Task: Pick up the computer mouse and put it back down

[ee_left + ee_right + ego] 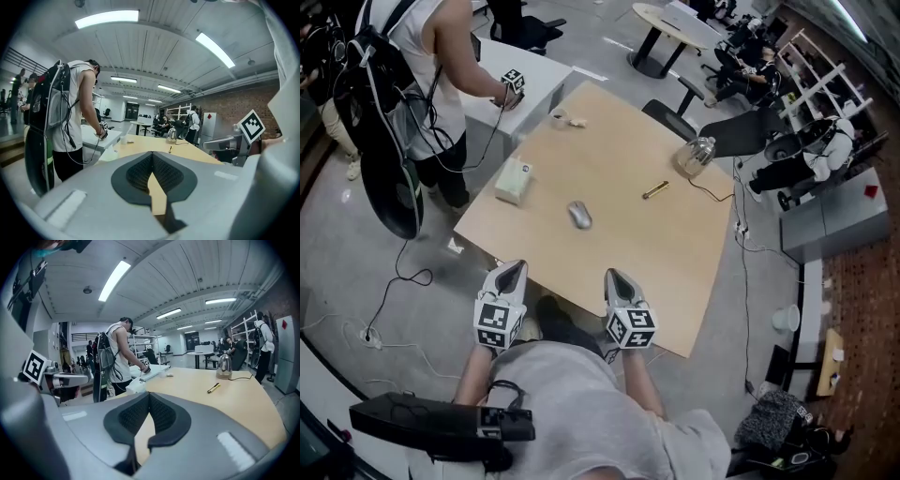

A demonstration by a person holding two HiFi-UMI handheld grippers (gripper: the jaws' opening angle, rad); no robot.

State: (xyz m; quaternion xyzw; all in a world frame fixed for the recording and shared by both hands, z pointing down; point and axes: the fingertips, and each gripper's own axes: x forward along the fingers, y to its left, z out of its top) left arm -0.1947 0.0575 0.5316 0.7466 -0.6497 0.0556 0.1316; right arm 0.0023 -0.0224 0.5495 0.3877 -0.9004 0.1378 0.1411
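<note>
The grey computer mouse (579,216) lies alone near the middle of the light wooden table (675,253). It is hidden behind the jaws in both gripper views. My left gripper (517,268) (152,154) hovers at the table's near edge, below and left of the mouse. Its dark pads meet at the tip with nothing between them. My right gripper (612,276) (149,394) is beside it at the same edge, shut and empty too. Both point across the table toward the mouse and stand well short of it.
On the table are a white box (514,180) (133,386) at the left, a yellow pen (654,189) (213,387), a kettle (697,155) (224,366) with a cord, and a cup (559,117). Another person (441,56) stands at the far left corner.
</note>
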